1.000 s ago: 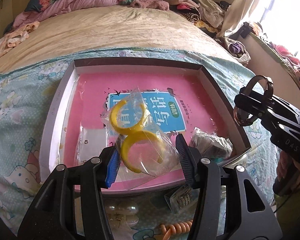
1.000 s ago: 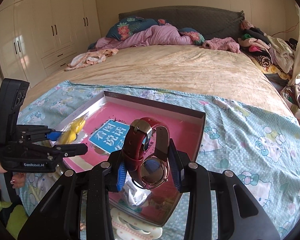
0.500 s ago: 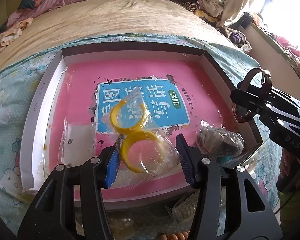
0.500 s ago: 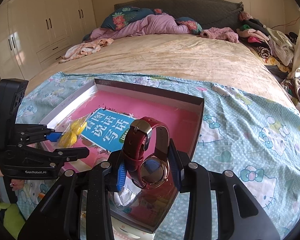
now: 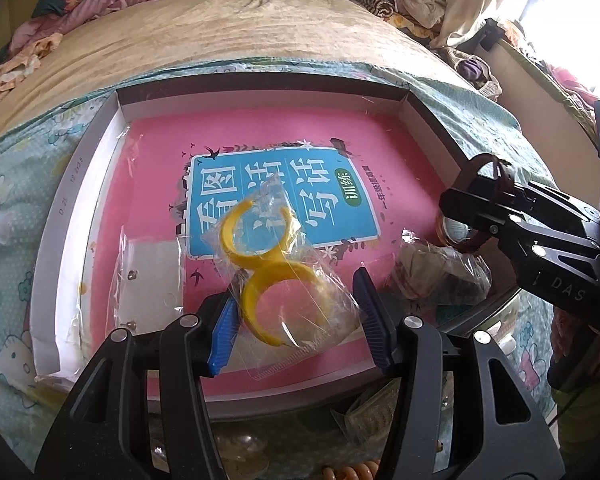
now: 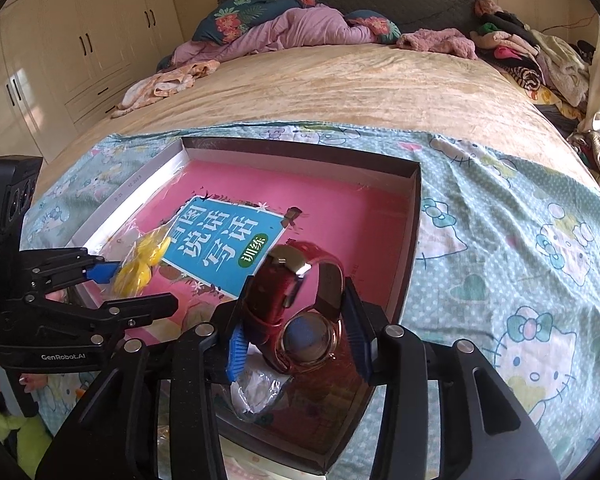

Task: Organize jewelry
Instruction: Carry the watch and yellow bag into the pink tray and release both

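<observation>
Compared with a second ago, both grippers have come down closer over the shallow box (image 5: 80, 184), which fills more of each view now, with its pink book cover (image 5: 160, 152) lining the bottom. The right gripper (image 6: 296, 328) had the red-strapped watch (image 6: 300, 300) clamped tight a moment back; its jaws have just been opening a bit, and the watch sits between the blue pads tipped over further than before, dial facing the camera, over the near right corner of the box. Can't say for sure whether the pads still press on it. The left gripper (image 5: 296, 320) has barely budged its fingers: the clear bag with two yellow bangles (image 5: 276, 268) is between them, the left pad right up against the plastic, the right pad near its edge, so it looks lightly held over the front of the box. A crumpled plastic packet (image 5: 440, 276) lies in the box's right corner, and a flat clear bag (image 5: 152, 276) lies on the left side, same spots as earlier.
</observation>
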`<state>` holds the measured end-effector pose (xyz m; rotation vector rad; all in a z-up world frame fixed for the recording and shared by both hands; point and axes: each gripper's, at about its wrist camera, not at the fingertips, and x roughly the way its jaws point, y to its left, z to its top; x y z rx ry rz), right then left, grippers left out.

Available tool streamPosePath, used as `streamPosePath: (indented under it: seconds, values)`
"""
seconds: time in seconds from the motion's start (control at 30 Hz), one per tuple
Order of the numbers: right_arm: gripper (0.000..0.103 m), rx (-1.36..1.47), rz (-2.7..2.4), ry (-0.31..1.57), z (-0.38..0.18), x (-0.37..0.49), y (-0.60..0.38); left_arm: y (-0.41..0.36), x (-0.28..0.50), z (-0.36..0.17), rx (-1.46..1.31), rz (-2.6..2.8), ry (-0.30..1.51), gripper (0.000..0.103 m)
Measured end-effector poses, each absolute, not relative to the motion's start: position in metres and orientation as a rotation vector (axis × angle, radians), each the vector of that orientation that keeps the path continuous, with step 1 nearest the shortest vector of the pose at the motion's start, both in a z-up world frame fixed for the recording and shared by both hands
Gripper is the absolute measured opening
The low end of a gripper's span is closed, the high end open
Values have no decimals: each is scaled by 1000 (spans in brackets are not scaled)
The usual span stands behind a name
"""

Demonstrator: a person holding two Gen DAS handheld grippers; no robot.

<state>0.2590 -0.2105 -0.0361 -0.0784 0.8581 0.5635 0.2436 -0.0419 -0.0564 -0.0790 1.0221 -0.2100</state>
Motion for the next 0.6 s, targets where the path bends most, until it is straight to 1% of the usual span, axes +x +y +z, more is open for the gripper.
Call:
streamPosePath:
  seconds: [0.1,0.17,0.27,0.3,0.37,0.53,0.6]
  values:
    - [43,-62,564,853,-34,258,-214,-42,243,-56,-82,-209,1023,46]
    - [46,-59,562,848,-31,256,-215,-42,242,-56,-82,-210,1022,46]
    - [54,-52,560,834,-25,252,-217,-42,241,-55,-80,-208,1018,52]
    - [56,-47,559,828,-23,250,-219,-41,241,-55,-80,-207,1016,52]
    - [64,-39,558,814,-18,245,-221,-40,239,-53,-82,-204,1012,53]
    - [77,-15,543,783,-6,235,-229,-39,233,-45,-78,-196,997,60]
    - [80,-5,536,769,-1,230,-233,-39,229,-40,-77,-191,986,67]
